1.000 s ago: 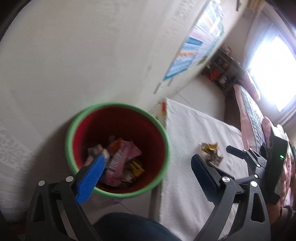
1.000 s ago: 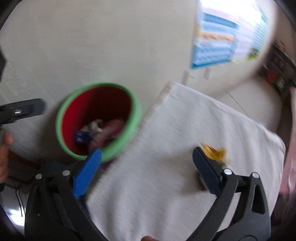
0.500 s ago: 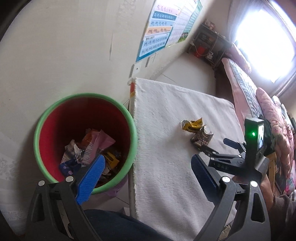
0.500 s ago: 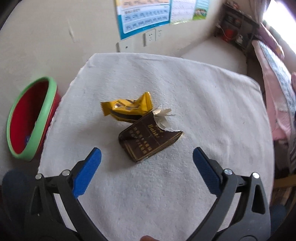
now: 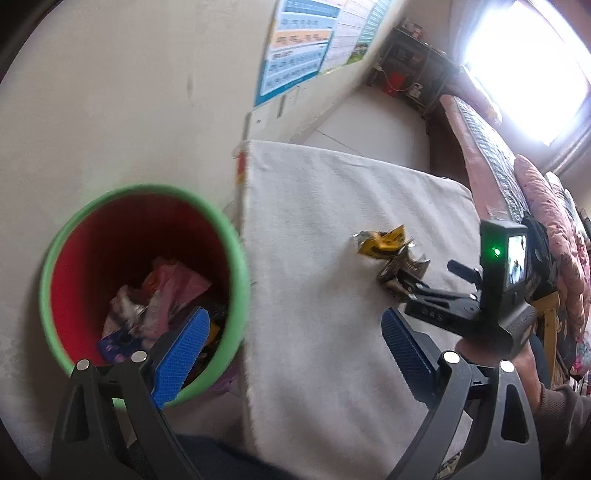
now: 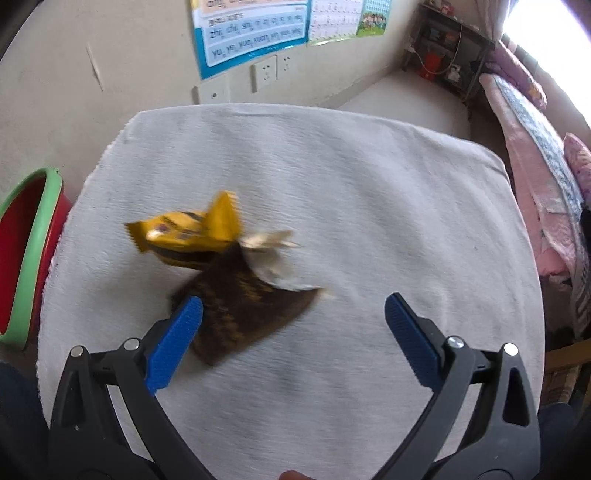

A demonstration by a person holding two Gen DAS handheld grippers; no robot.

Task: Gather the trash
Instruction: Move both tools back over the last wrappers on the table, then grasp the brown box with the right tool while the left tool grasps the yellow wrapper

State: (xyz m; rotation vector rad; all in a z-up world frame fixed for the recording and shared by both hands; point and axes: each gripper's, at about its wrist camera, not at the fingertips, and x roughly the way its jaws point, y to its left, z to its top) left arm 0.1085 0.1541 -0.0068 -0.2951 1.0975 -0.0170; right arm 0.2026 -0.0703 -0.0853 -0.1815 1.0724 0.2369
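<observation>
A yellow wrapper [image 6: 188,236] and a dark brown torn wrapper [image 6: 240,306] lie touching on the white cloth-covered table [image 6: 369,192]. My right gripper [image 6: 291,332] is open just above the brown wrapper, its left finger over the wrapper's near edge. My left gripper [image 5: 295,350] is open and empty, between the table's left edge and the red bin with a green rim [image 5: 236,258], which holds several wrappers [image 5: 162,295]. The left wrist view also shows both wrappers [image 5: 384,243] and the right gripper [image 5: 436,284] by the brown one.
The bin stands on the floor against the wall, left of the table [image 5: 314,221]. A blue poster [image 6: 251,33] and wall sockets [image 6: 264,75] are behind. A bed with pink bedding [image 6: 535,147] lies to the right.
My right gripper has moved down and closer to the brown wrapper. My left gripper has shifted slightly, bin and table appearing nearer. Both stay open.
</observation>
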